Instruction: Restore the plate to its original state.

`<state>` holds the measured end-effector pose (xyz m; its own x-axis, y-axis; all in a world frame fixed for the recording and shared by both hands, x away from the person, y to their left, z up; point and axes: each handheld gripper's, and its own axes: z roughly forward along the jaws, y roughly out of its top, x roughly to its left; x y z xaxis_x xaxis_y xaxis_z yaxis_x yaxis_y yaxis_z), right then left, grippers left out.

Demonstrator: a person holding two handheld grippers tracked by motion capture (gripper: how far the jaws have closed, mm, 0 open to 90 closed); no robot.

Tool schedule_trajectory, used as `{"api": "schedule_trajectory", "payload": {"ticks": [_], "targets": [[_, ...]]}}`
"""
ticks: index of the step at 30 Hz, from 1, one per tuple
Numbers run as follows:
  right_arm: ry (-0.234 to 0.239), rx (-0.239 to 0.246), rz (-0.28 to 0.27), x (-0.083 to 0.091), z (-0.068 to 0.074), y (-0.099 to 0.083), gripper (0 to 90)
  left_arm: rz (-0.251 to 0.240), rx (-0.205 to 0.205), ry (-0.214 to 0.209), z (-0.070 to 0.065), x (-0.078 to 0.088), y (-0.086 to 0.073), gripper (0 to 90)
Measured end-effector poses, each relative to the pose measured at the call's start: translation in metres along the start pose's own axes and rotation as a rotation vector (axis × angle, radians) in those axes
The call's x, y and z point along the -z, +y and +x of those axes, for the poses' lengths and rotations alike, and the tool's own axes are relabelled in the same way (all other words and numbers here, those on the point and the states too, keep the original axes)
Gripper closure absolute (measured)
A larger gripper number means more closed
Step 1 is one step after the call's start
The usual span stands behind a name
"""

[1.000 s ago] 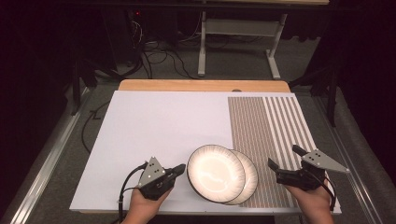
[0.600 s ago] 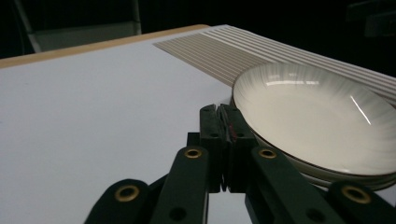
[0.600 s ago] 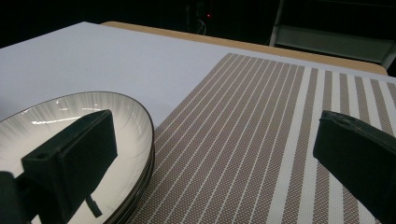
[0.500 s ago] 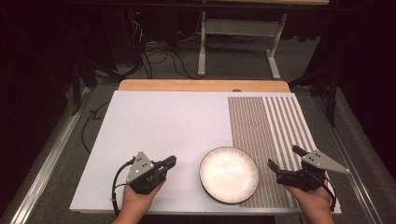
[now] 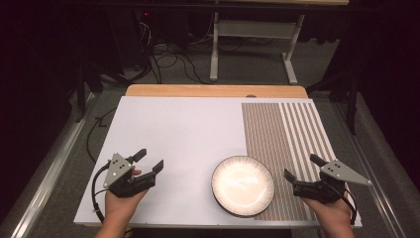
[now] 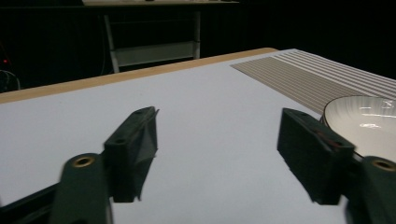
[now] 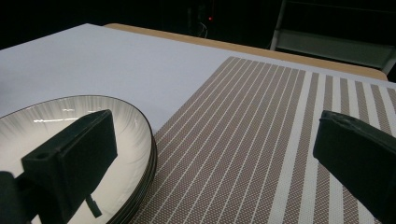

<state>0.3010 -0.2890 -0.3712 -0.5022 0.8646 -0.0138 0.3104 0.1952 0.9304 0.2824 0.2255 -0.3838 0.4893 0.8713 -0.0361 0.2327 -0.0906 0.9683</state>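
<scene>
Plates [image 5: 242, 185] lay stacked near the front edge of the bench [image 5: 188, 134] in the high view, white with dark rims, straddling the border between the plain white cover and the striped mat [image 5: 287, 134]. The left gripper [image 5: 147, 161] hovered near the front left corner, well apart from the plates, its fingers spread with nothing between them; they had just been opening. The right gripper [image 5: 303, 167] sat over the striped mat close to the front right corner, just beside the plates' right rim, fingers spread wide and empty.

In the left gripper view, the two black fingers [image 6: 135, 149] stood far apart over bare white cover, and the plates [image 6: 364, 119] showed at the right, beyond the right-hand finger.

In the right gripper view, the fingers [image 7: 79, 158] gaped wide. One finger hung in front of the plates [image 7: 70, 116], whose stacked rims showed at the edge; the other stood over the striped mat [image 7: 261, 140]. No finger pressed on the plates.
</scene>
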Motion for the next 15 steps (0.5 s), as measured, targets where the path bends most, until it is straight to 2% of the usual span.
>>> {"api": "schedule_trajectory", "payload": {"ticks": [1, 2, 3, 4, 5, 7, 11, 15], "targets": [[-0.002, 0.000, 0.001, 0.0003, 0.0000, 0.0000, 0.7, 0.000, -0.003, 0.025, 0.0016, 0.0015, 0.0005, 24.5], [-0.002, 0.001, -0.002, 0.0003, -0.0001, 0.0001, 0.7, -0.001, 0.004, 0.037, 0.0037, 0.0025, 0.0011, 13.5], [-0.002, 0.001, -0.002, 0.0003, -0.0001, 0.0001, 0.7, -0.001, 0.004, 0.037, 0.0037, 0.0025, 0.0011, 9.2], [-0.001, 0.001, -0.004, 0.0003, -0.0003, 0.0001, 0.6, 0.004, 0.005, 0.077, 0.0050, 0.0029, 0.0013, 9.2], [0.001, 0.000, -0.003, 0.0003, -0.0003, 0.0001, 0.7, 0.011, 0.002, 0.102, 0.0055, 0.0027, 0.0012, 0.2], [0.001, -0.001, 0.000, 0.0007, 0.0002, 0.0000, 0.7, 0.009, 0.007, 0.112, 0.0075, 0.0038, 0.0001, 0.0], [0.004, 0.005, -0.006, 0.0015, 0.0008, 0.0008, 0.7, 0.008, 0.022, 0.083, 0.0098, 0.0050, -0.0011, 0.0], [0.008, 0.000, -0.003, 0.0019, 0.0007, 0.0014, 0.7, 0.005, 0.016, 0.073, 0.0087, 0.0053, -0.0017, 0.0]]}}
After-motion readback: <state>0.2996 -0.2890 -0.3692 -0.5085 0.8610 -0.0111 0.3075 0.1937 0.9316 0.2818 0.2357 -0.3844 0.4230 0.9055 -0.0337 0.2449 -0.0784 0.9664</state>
